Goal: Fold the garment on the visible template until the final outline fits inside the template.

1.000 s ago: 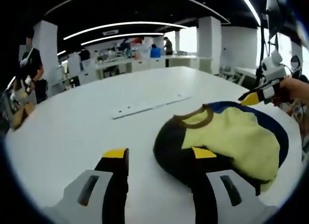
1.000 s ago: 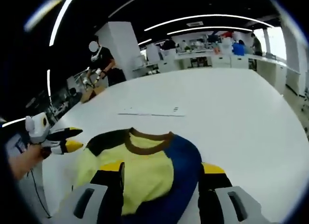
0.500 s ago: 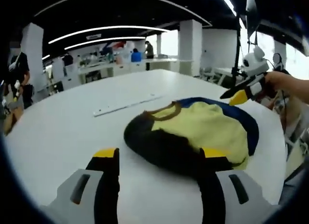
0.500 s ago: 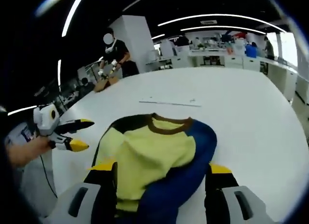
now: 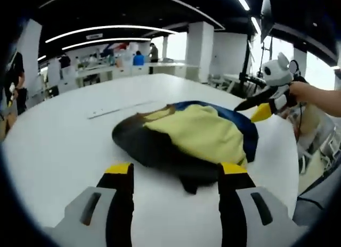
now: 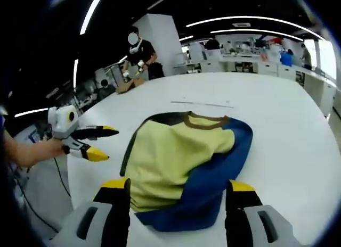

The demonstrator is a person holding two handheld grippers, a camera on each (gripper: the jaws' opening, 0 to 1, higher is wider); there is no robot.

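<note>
A shirt (image 5: 197,138) lies in a soft heap on a big white table (image 5: 58,135). It has a yellow front, a brown neck band, a blue part and a black part. In the right gripper view the shirt (image 6: 178,162) sits near the table's (image 6: 287,146) near edge, with the neck band pointing to the far side. The blue part curls along one side and the bottom of the heap. The black part shows as a thin strip on the other side. The shirt is bunched up, not flat.

The left gripper (image 5: 173,175) hangs just over the table, close to the black part of the shirt. Its two jaws stand wide apart and hold nothing. You can see it in the right gripper view too (image 6: 101,143), off the table's edge, with its yellow tips spread.

The right gripper (image 6: 178,191) hangs over the near end of the shirt. Its jaws are wide apart and hold nothing. In the left gripper view it (image 5: 254,107) floats by the blue side of the shirt, held by a hand (image 5: 314,95).

A thin long strip (image 6: 202,104) lies flat on the table past the shirt. A person (image 6: 143,55) stands at the far edge of the table.
</note>
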